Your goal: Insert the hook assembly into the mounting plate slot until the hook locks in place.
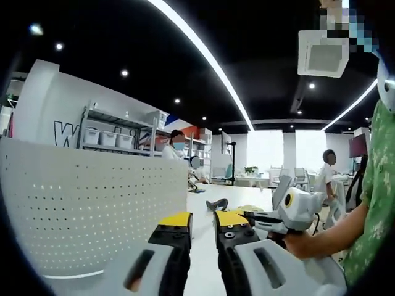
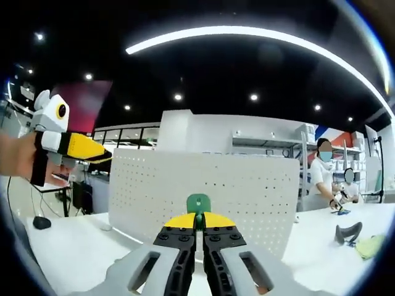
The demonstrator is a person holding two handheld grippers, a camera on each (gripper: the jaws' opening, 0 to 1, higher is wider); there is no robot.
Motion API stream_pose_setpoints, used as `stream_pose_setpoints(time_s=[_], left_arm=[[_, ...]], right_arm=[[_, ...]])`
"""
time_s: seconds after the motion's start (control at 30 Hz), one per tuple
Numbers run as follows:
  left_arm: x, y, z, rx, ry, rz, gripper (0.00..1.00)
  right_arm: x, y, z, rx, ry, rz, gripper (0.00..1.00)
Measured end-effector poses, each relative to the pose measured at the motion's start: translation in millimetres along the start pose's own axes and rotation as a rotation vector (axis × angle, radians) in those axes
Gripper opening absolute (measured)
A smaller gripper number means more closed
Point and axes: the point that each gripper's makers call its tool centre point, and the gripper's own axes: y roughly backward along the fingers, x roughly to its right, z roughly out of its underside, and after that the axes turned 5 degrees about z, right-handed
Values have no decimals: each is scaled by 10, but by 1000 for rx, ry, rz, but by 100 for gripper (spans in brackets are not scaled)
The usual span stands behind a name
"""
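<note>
white pegboard plate stands upright just ahead of our jaws | our right gripper is clenched on the green hook at its tips, close before the board | our left gripper is released, nothing between

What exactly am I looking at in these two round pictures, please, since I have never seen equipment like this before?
A person holds a two-jaw hand tool in each hand, and a fisheye camera rides on each tool. In the left gripper view, the left gripper has its yellow-tipped jaws apart with nothing between them; the other tool enters from the right. In the right gripper view, the right gripper is shut on a small green hook. A white pegboard full of small holes stands upright on a white table. A dark curved object lies farther along the table; I cannot tell what it is. Other people work in the background.
</note>
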Motion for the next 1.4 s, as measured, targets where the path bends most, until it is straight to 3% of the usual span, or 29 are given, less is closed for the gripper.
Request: stream_pose_setpoints(time_s=[0.1, 0.23, 0.37, 0.47, 0.6, 0.83, 0.97, 1.2, 1.4], left_arm=[[-72, 232, -65, -18, -46, -5, 15], [-267, 655, -225, -33, -106, -58, 15], [-366, 912, -349, -22, -127, -109, 15], [-381, 1042, -390, -16, -134, -129, 14], [-382, 1209, -370, -64, -152, -148, 14], [-392, 1483, -467, -79, -171, -175, 13], [-404, 1454, -524, -15, -137, -186, 13], [-308, 1160, -503, 51, -105, -150, 14], [-241, 933, -416, 58, -93, -128, 14]], right_arm=[[60, 37, 11, -3, -11, 17, 1], [93, 114, 15, -6, -24, 33, 1], [54, 173, 70, -22, -20, 32, 1], [56, 188, 81, -27, -16, 35, 1], [72, 207, 87, -30, -13, 44, 1], [65, 205, 90, -33, -7, 48, 1], [79, 178, 58, -23, 0, 54, 1], [152, 123, 77, -31, 2, 65, 1], [228, 47, 80, -46, -27, 80, 1]])
